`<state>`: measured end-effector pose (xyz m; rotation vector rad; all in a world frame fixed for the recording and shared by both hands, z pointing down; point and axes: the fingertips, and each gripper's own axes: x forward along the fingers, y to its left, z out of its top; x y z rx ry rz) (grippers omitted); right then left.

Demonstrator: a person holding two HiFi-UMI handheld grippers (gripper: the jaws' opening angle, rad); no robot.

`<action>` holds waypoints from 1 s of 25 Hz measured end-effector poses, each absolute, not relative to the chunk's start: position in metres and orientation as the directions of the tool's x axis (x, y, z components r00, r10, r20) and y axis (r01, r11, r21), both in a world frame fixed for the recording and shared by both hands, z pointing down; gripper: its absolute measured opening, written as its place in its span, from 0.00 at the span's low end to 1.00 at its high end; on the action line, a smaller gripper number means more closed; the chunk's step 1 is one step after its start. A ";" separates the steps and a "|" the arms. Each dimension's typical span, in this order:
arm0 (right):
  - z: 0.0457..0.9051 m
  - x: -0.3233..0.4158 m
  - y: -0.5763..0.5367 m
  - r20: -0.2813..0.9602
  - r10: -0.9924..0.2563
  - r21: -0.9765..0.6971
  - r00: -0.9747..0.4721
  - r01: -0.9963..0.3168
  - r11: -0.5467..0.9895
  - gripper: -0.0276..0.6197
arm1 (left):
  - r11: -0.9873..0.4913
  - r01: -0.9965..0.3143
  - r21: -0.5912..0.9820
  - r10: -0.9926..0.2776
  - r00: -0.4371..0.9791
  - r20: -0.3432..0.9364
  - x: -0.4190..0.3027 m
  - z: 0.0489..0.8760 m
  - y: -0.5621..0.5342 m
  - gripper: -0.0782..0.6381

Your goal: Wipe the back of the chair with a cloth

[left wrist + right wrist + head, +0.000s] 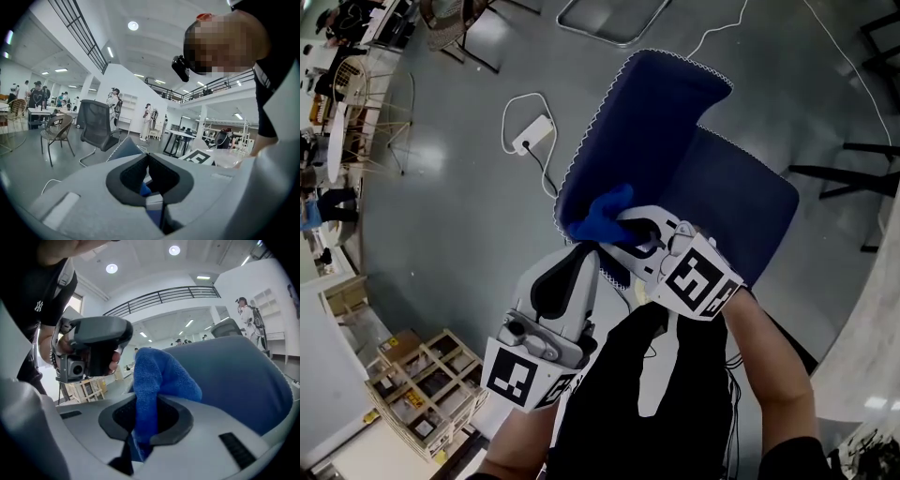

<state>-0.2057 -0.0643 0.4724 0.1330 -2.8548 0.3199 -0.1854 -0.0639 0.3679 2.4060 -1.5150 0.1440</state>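
The head camera looks steeply down from above the person's arms, near enough that the left gripper and right gripper fill the middle, with the chair and a wide stretch of floor beyond. The left gripper's camera sits just behind its jaws, low and tilted up, facing past a sliver of the chair's back toward the ceiling — the right gripper shows at its right edge. The right gripper's camera rides equally close, aimed up along the cloth at the chair's back — the one part all three views share.
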 end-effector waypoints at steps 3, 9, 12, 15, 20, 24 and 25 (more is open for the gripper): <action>0.473 -0.208 -0.043 0.248 -0.013 -0.250 -0.969 -0.077 0.965 0.15 | -0.403 -0.894 0.195 -0.866 0.441 0.234 -0.183 0.369 -0.057 0.14; 0.453 -0.181 -0.031 0.116 0.087 -0.362 -0.989 0.039 0.931 0.15 | -0.405 -0.894 0.194 -0.871 0.441 0.215 -0.177 0.369 -0.054 0.13; 0.440 -0.135 -0.092 0.131 -0.137 -0.326 -0.982 -0.173 0.929 0.15 | -0.411 -0.889 0.203 -0.867 0.450 0.213 -0.167 0.370 -0.055 0.14; 0.447 -0.090 -0.171 0.202 -0.439 -0.221 -0.876 -0.477 0.851 0.15 | -0.425 -0.878 0.220 -0.858 0.468 0.212 -0.153 0.372 -0.057 0.14; 0.484 -0.067 -0.236 0.301 -0.597 -0.069 -0.744 -0.641 0.765 0.15 | -0.450 -0.864 0.226 -0.843 0.494 0.213 -0.132 0.382 -0.067 0.14; 0.516 -0.070 -0.266 0.329 -0.651 0.017 -0.684 -0.685 0.728 0.15 | -0.455 -0.861 0.228 -0.835 0.501 0.228 -0.125 0.398 -0.071 0.14; 0.525 -0.070 -0.274 0.329 -0.662 0.026 -0.673 -0.694 0.719 0.15 | -0.455 -0.860 0.230 -0.834 0.502 0.228 -0.124 0.401 -0.072 0.14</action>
